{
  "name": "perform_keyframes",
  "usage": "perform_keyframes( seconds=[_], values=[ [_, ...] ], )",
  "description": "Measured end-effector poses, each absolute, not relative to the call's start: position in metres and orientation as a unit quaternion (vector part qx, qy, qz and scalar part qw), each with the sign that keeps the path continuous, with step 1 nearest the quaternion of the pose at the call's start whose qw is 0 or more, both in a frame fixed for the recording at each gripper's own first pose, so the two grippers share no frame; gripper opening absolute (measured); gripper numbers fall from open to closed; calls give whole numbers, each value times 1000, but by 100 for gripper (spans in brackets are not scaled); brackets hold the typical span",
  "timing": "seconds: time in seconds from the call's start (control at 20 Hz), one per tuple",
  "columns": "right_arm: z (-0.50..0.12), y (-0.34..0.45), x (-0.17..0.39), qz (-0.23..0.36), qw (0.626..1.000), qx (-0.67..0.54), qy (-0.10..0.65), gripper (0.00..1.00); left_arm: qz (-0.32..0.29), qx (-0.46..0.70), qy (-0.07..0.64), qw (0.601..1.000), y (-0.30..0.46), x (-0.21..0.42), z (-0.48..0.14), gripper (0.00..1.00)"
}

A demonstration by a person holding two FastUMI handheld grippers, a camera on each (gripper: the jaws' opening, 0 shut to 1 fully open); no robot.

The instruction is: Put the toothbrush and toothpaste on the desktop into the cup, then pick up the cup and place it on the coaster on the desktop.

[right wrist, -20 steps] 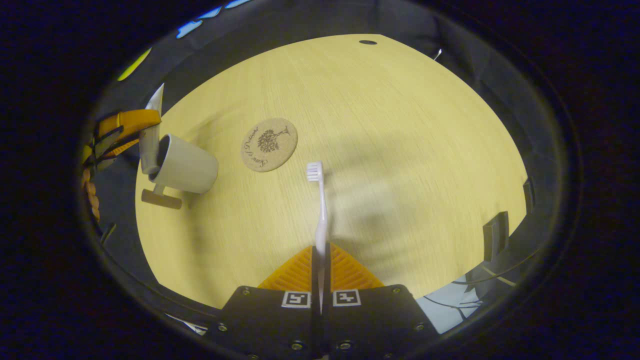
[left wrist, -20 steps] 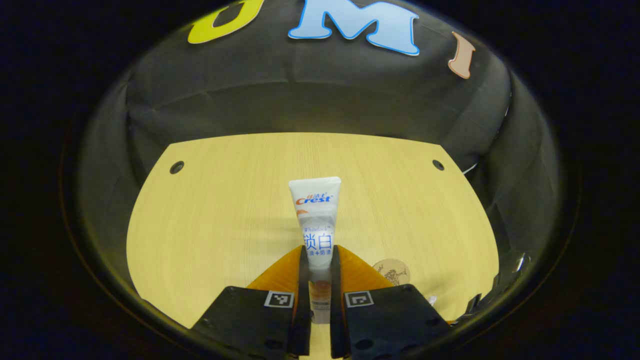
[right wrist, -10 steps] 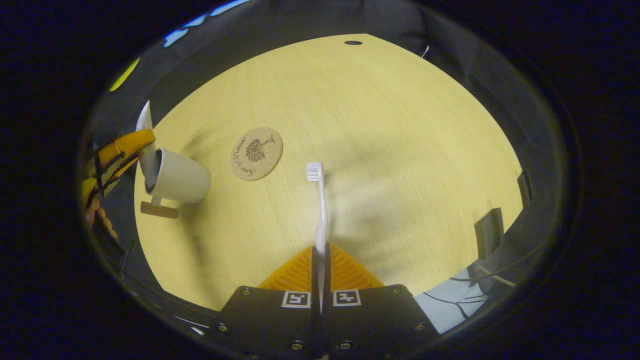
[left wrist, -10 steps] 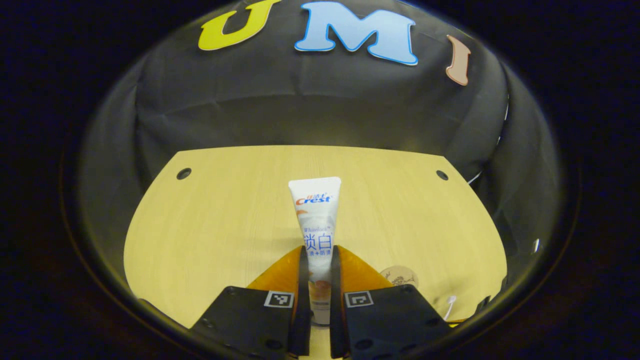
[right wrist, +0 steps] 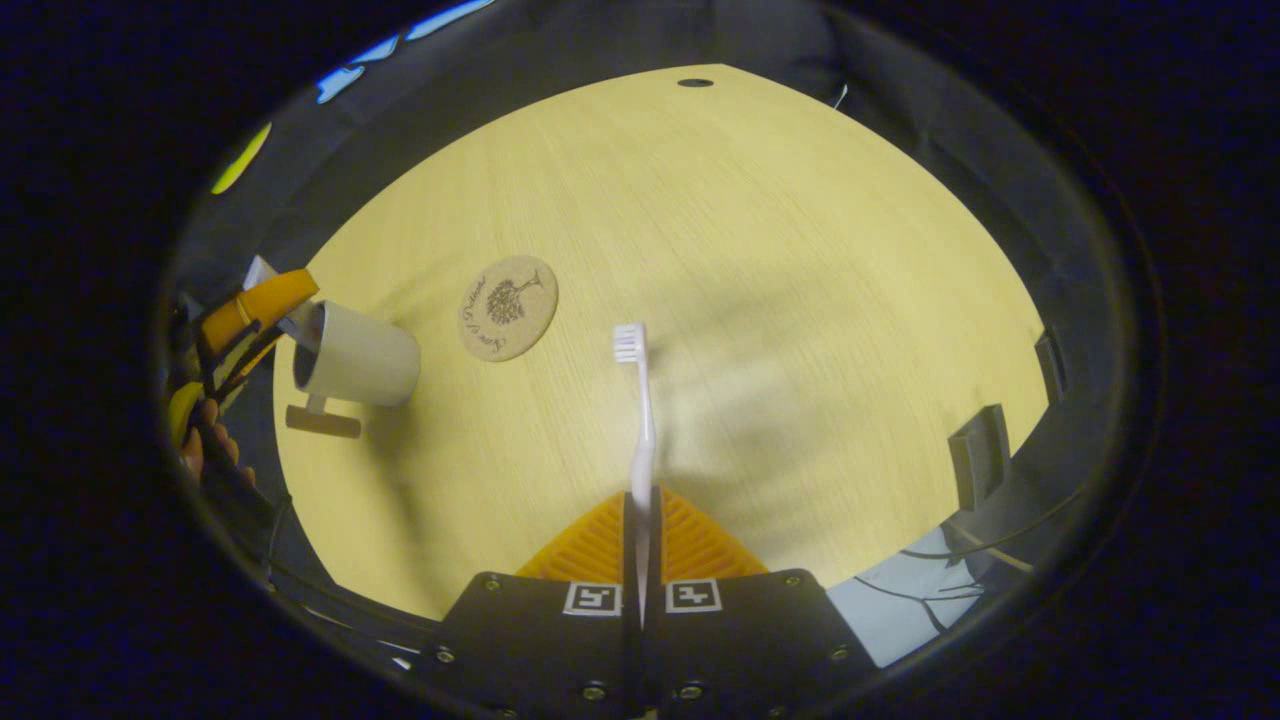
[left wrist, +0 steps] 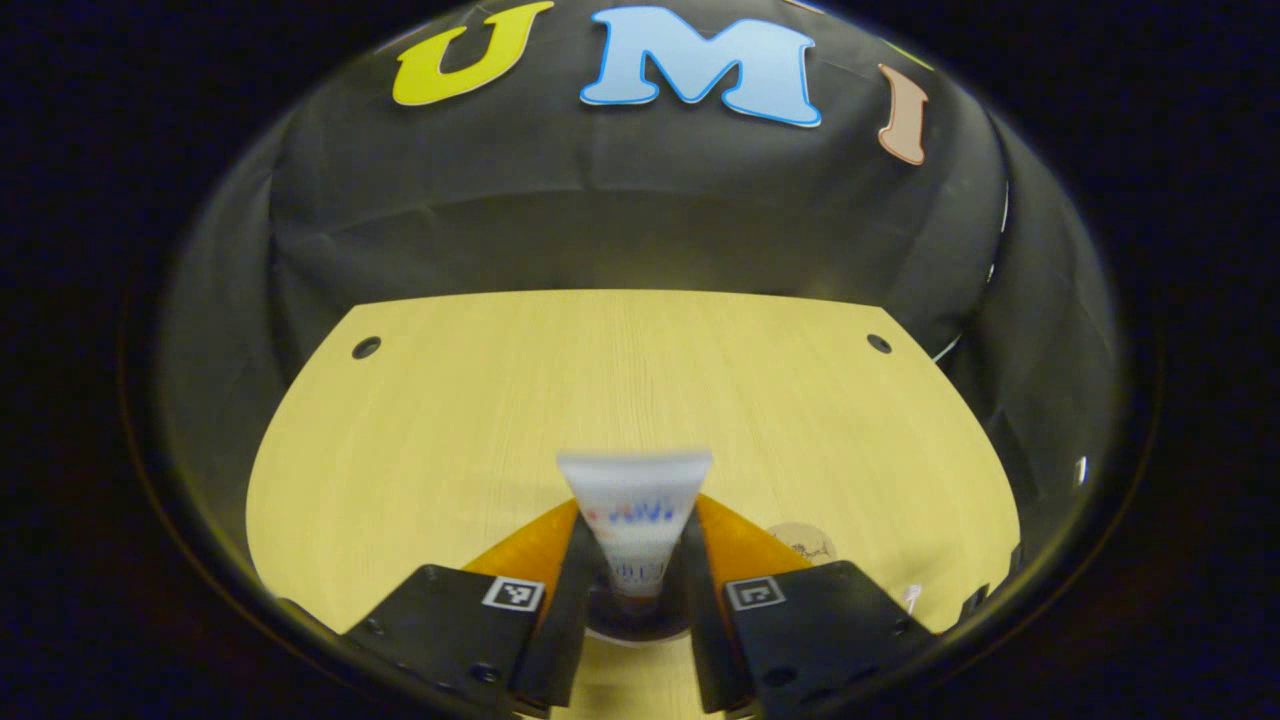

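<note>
Left gripper view has the left hand-held gripper [left wrist: 632,560] spread wide around a blurred toothpaste tube [left wrist: 634,512] above the cup [left wrist: 640,622], while right gripper view has the right hand-held gripper [right wrist: 640,520] clamping the toothbrush [right wrist: 640,420], white cup [right wrist: 358,354] at 9 o'clock, cork coaster [right wrist: 508,307] at 10 on the tabletop [right wrist: 800,300].

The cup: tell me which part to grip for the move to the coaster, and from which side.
Grip the cup across its round body from the open tabletop side, away from the handle. It stands near the table edge, the toothpaste sticks out of its mouth, and the coaster lies beside it.
</note>
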State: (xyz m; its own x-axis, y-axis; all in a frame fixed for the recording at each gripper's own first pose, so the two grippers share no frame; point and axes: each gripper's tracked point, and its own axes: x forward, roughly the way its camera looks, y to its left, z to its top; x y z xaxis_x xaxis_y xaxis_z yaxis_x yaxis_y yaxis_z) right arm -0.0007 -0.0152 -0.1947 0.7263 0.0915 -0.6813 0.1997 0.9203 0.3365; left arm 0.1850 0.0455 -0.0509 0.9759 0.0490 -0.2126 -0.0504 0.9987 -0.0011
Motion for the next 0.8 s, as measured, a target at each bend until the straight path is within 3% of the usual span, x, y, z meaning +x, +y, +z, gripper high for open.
perform_keyframes(
  seconds=[0.15,0.8],
  values=[
    [-193,-14,1,-25,910,194,365,2,31,6,102,994,46,180,-49,59],
    [-142,15,32,29,929,178,322,2,37,5,66,997,51,131,-34,60]
  ],
)
